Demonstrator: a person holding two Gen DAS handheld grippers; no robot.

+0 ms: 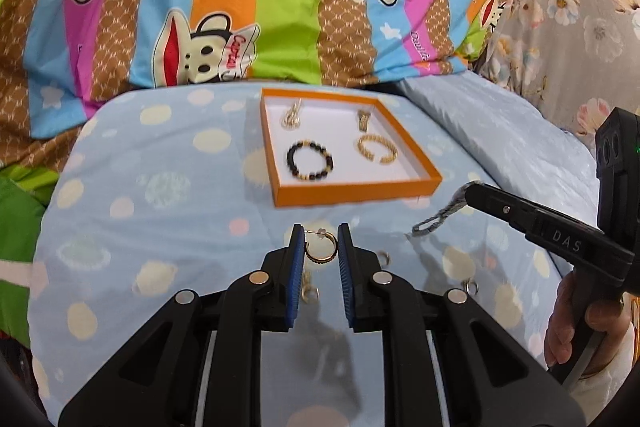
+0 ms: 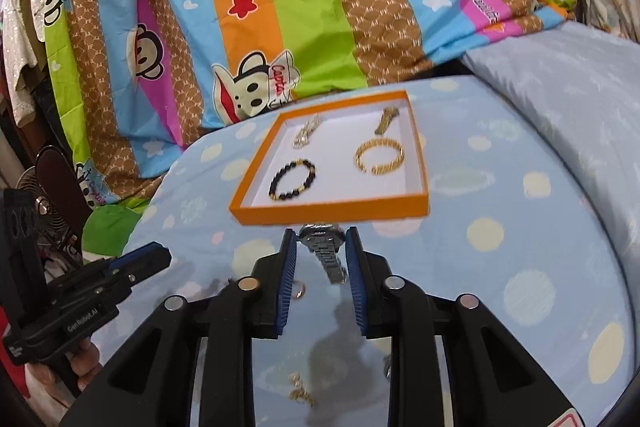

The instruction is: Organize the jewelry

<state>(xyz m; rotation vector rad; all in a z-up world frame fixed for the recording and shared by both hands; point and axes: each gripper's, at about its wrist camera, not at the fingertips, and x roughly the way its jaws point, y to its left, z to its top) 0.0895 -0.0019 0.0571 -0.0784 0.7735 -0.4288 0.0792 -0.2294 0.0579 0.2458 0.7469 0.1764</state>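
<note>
Left wrist view: left gripper (image 1: 319, 241) nearly closed, pinching gold hoop earring (image 1: 320, 247).
Right wrist view: right gripper (image 2: 321, 242) clamps silver watch (image 2: 325, 247).
Orange tray (image 1: 356, 191): just beyond, bracelets inside.

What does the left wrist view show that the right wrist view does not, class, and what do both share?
Only the left wrist view: a gold hoop earring clamped in the left gripper. Only the right wrist view: a silver watch seen close between the right gripper pads, and a fan. Both: the orange tray holding a black bead bracelet and a gold bangle.
</note>
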